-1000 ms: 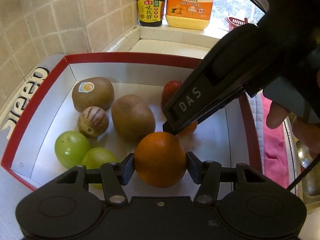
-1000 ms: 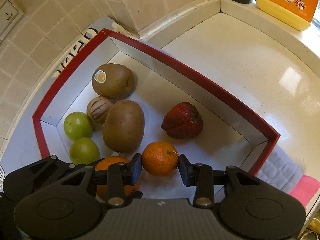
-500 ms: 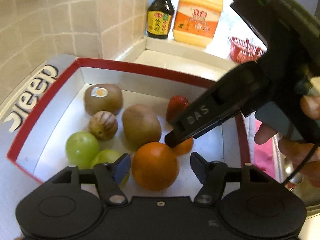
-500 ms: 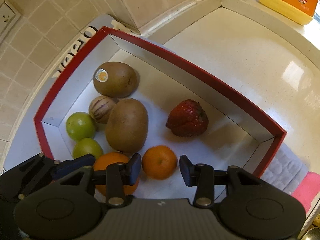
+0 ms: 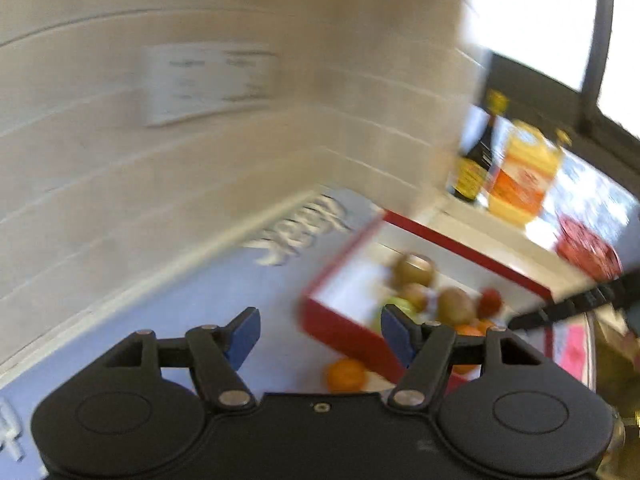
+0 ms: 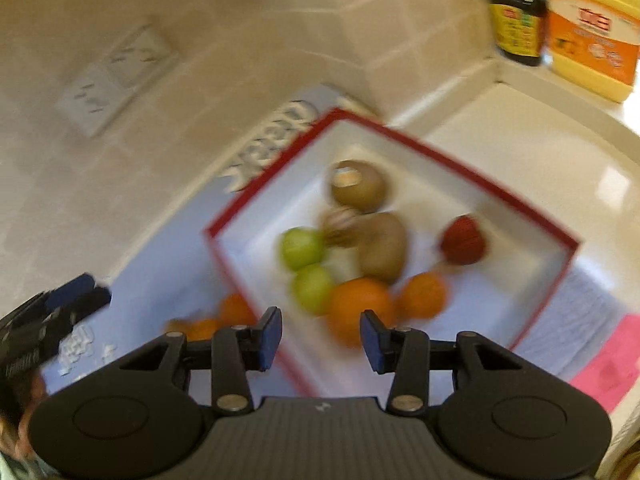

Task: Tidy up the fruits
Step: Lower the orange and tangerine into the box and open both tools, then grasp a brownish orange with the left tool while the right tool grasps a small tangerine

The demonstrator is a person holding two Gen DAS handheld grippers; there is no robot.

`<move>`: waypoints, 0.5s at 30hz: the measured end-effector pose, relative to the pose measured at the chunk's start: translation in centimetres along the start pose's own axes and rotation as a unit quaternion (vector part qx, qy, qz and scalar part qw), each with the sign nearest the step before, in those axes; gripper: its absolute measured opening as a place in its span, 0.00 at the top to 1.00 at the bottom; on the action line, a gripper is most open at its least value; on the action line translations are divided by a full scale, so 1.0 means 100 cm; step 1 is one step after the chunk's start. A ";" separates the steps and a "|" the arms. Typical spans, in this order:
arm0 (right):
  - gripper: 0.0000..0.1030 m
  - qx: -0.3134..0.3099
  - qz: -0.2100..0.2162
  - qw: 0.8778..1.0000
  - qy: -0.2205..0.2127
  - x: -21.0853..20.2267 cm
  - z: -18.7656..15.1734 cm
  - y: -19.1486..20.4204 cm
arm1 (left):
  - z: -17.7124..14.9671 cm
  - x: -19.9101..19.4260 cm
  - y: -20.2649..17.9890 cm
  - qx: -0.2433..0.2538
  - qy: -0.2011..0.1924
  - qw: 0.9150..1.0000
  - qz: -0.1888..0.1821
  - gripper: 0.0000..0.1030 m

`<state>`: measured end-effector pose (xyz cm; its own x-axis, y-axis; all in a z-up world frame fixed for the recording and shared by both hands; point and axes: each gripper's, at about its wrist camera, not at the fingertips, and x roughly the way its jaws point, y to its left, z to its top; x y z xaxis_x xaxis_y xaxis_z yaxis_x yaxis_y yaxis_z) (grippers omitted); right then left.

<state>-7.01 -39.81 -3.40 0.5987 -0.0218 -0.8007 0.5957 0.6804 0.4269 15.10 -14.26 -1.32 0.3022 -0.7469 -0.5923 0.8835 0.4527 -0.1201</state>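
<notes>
A red-rimmed white box [image 6: 460,162] holds two kiwis [image 6: 358,187], a striped fruit, two green fruits [image 6: 301,247], a strawberry [image 6: 463,240], a big orange [image 6: 360,312] and a small orange [image 6: 422,295]. More oranges [image 6: 236,310] lie outside the box on the blue lid; one shows in the left wrist view [image 5: 346,374]. My right gripper [image 6: 318,340] is open and empty above the box's near corner. My left gripper [image 5: 318,332] is open and empty, left of the box [image 5: 340,334]. Both views are blurred.
A blue lid with white lettering [image 6: 168,264] lies under the box against the tiled wall. A dark sauce bottle [image 6: 518,12] and a yellow detergent jug [image 6: 592,28] stand at the back. A pink cloth [image 6: 612,364] lies right. A wall socket [image 6: 116,76] is on the left.
Both grippers let go of their oranges, opened wide and pulled back and up from the box. The left one swung away to the left.
</notes>
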 end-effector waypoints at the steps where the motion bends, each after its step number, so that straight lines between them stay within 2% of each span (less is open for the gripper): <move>1: 0.55 -0.003 0.015 1.000 0.000 -0.001 -0.006 0.009 | -0.001 -0.007 0.009 -0.008 -0.005 1.000 0.007 0.23; 5: 0.55 -0.012 0.046 0.999 0.006 0.014 -0.031 0.042 | -0.008 -0.019 0.035 -0.033 -0.008 0.999 0.032 0.22; 10: 0.55 -0.020 0.033 0.999 0.034 0.047 -0.062 0.069 | -0.029 -0.002 0.043 -0.030 0.025 0.999 0.020 0.22; 15: 0.55 -0.021 -0.008 1.000 0.010 0.072 -0.078 0.082 | -0.052 0.035 0.038 0.007 0.077 0.997 -0.009 0.22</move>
<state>-2.01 -28.65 -8.90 0.5775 -0.0187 -0.8162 0.5818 0.7108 0.3954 17.69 -12.62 -7.95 0.2285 -0.6707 -0.7057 0.8935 0.4323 -0.1216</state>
